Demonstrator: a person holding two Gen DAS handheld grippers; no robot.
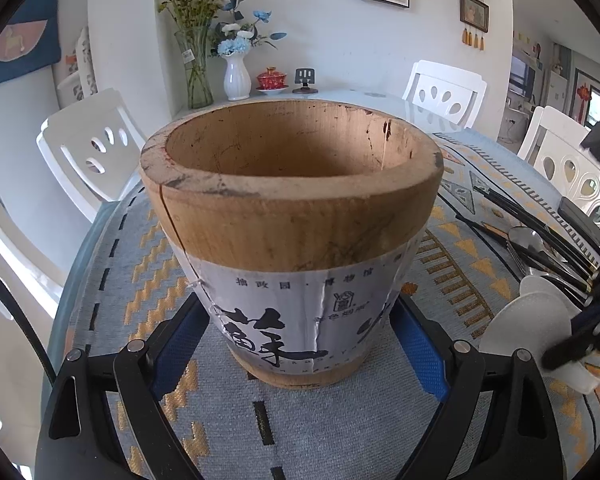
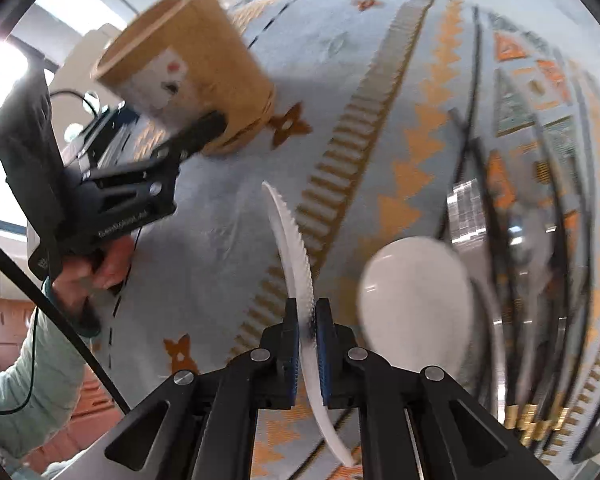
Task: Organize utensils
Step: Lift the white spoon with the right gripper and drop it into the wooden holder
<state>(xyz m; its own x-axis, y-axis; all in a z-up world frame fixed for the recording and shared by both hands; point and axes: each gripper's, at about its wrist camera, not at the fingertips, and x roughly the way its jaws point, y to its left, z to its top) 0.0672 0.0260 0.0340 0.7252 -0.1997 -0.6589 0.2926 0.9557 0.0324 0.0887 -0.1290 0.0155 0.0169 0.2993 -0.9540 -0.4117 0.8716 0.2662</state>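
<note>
Both views bright, soft daylight. Left wrist: sharp overall; holder [image 1: 292,216] lit from above, inside half shaded, faint shadow on cloth [image 1: 300,420] near its base. Window [image 1: 598,106] far right blown out. Right wrist: heavy motion blur, worst at right, where utensils [image 2: 516,240] smear into streaks; spoon [image 2: 416,304] soft; gripper [image 2: 307,320] itself sharp. Glare from window [image 2: 8,68] at left. Strong fisheye bend, dark vignette at corners in both.

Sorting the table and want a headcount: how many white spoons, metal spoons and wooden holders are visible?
White spoons: 2 (one held, one lying)
Metal spoons: 1 clearly visible
Wooden holders: 1
Total: 4
Black chopsticks overlap too much to count.
</note>
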